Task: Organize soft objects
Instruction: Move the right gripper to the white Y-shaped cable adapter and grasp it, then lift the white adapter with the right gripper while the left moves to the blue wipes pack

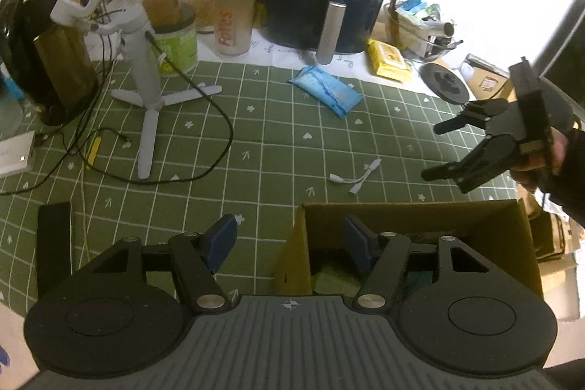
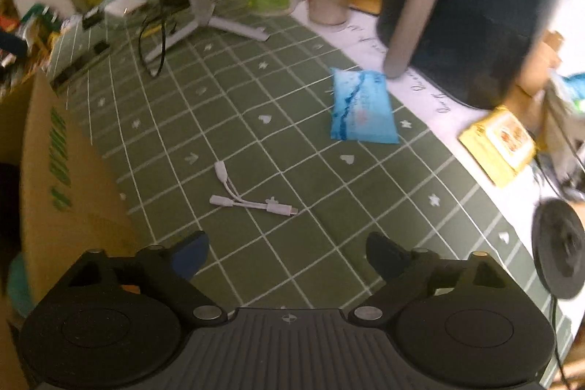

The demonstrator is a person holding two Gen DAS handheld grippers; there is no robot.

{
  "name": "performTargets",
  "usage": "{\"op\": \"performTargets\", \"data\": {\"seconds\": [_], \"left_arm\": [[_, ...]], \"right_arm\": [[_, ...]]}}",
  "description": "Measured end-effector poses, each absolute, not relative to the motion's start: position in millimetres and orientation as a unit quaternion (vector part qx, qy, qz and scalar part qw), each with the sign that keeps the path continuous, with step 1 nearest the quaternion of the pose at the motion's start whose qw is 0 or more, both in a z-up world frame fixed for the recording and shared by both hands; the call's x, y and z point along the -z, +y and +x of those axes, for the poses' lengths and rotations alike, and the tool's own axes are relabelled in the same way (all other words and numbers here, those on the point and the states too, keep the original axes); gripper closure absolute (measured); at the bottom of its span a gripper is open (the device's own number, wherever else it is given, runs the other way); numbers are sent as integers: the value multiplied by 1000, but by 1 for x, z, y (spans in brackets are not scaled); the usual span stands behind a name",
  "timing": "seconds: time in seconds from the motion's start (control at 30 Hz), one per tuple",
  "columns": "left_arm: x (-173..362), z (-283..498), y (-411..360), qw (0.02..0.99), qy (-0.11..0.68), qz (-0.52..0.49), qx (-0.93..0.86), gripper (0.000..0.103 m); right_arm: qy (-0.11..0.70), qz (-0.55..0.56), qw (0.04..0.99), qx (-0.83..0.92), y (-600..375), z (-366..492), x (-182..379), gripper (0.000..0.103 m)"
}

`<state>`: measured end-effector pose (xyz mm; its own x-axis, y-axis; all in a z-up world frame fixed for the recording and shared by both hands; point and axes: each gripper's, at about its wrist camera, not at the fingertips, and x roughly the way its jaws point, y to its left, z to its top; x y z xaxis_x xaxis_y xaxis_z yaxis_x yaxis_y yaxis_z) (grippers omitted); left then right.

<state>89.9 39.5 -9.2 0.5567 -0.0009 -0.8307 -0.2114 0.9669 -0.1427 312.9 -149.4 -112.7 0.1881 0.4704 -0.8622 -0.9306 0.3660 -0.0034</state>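
- My left tool (image 1: 290, 243) hangs over the near edge of the worktop (image 1: 256, 134), jaws apart and nothing between them; its right finger (image 1: 360, 249) sits over the open cardboard box (image 1: 413, 218), its left finger over the green checked cloth.
- Inside that box I can make out something greenish-yellow (image 1: 331, 280) and a darker teal patch low down, but not what they are.
- My right tool (image 2: 287, 256) is released too, jaws wide and empty, pointing down at bare green cloth; this view is blurred.
- From the left wrist view, the right tool (image 1: 438, 150) shows on the right, above the box's far wall, with a hand (image 1: 537, 163) in a dark sleeve behind it.
- The blue soft pack (image 2: 362, 106) lies flat on the cloth, far from my right tool and just near of the black air fryer (image 2: 464, 10), close to the tip of its silver handle.
- A yellow pack (image 2: 497, 145) lies on the white strip at the right, beside the air fryer.
- A small white adapter cable (image 2: 248, 196) lies on the cloth between my right tool and the blue pack, touching neither.
- The cardboard box fills the left side of the right wrist view, green print on its wall.
- Far left: a white tripod stand (image 1: 146, 86) with a black cable looped round its legs, a green tub (image 1: 175, 39) and a shaker bottle (image 1: 234, 13) behind it.
- A black round disc (image 2: 559, 247) sits at the right edge.
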Motion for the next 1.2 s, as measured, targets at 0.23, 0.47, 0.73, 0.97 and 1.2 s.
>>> {"op": "performTargets", "data": {"seconds": [0.23, 0.47, 0.73, 0.97, 1.2], "left_arm": [[10, 84, 44, 869, 471, -128, -79, 40], [11, 78, 49, 865, 470, -140, -105, 40], [12, 71, 53, 861, 470, -153, -119, 40], [9, 71, 54, 864, 465, -154, -114, 40], [7, 72, 54, 868, 460, -152, -107, 40]], "right_arm": [[398, -336, 673, -525, -117, 315, 144, 26], [381, -385, 633, -552, -83, 303, 172, 38], [387, -364, 642, -553, -67, 309, 179, 69], [421, -326, 659, -531, -74, 322, 179, 96], [434, -354, 645, -520, -67, 319, 179, 95]]}}
